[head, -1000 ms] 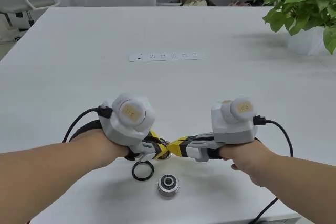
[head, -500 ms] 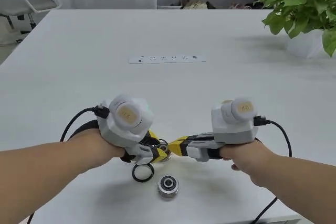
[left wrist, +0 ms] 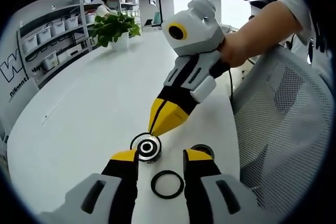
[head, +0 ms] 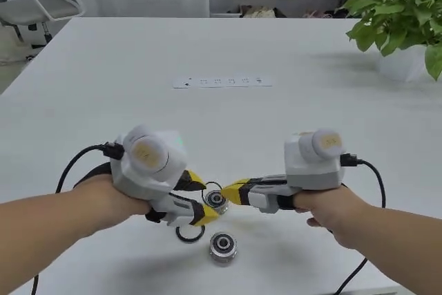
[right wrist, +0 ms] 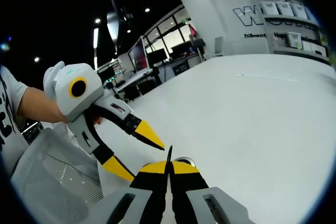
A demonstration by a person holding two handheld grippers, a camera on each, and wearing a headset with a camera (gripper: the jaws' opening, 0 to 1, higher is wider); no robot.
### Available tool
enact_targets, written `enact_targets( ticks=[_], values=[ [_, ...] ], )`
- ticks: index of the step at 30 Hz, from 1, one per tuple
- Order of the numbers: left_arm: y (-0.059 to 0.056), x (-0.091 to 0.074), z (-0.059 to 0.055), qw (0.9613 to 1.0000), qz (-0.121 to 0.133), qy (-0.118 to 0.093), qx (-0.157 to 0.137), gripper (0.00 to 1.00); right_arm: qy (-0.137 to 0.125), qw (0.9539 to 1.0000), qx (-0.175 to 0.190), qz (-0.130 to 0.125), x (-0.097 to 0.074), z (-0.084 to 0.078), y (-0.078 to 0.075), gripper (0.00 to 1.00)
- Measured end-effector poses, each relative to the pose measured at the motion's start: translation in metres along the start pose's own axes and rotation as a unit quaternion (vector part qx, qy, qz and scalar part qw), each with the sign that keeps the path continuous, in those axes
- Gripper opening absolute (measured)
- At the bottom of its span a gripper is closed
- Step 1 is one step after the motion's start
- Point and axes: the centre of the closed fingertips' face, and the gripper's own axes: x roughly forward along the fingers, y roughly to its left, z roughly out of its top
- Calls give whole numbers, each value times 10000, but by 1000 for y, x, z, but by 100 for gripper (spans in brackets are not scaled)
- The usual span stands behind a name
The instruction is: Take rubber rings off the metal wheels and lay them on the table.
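Observation:
A metal wheel (head: 215, 200) (left wrist: 148, 149) with a black rubber ring around it sits in front of my left gripper (head: 202, 198) (left wrist: 160, 157), whose yellow jaws stand open around it. My right gripper (head: 229, 192) (right wrist: 169, 167) is shut, pinching the edge of that rubber ring (right wrist: 169, 155) (left wrist: 135, 139) from the right. The right gripper (left wrist: 156, 128) comes down onto the wheel in the left gripper view. A loose rubber ring (head: 185, 233) (left wrist: 167, 184) lies flat on the white table (head: 228, 122). Beside it stands a bare metal wheel (head: 222, 245) (left wrist: 202, 151).
A white power strip (head: 222, 82) lies mid-table. A potted plant (head: 404, 12) stands at the far right. Black cables (head: 81, 165) trail from both grippers. An office chair (head: 45, 1) stands beyond the table. The table's near edge runs just below the bare wheel.
My left gripper has opened, let go of the wheel and drawn back to the left. The right gripper stays shut on the ring. The camera has tilted slightly.

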Motion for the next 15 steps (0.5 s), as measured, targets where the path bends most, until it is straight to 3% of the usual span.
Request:
enact_targets(
  ticks=[9, 15],
  values=[
    [-5, -18, 6, 9996, 87, -250, -131, 40, -35, 9998, 30, 170, -2, 3, 14, 0],
    [-5, -30, 2, 9992, 183, -314, -190, 44, 7, 9996, -17, 284, -1, 3, 24, 0]
  ],
)
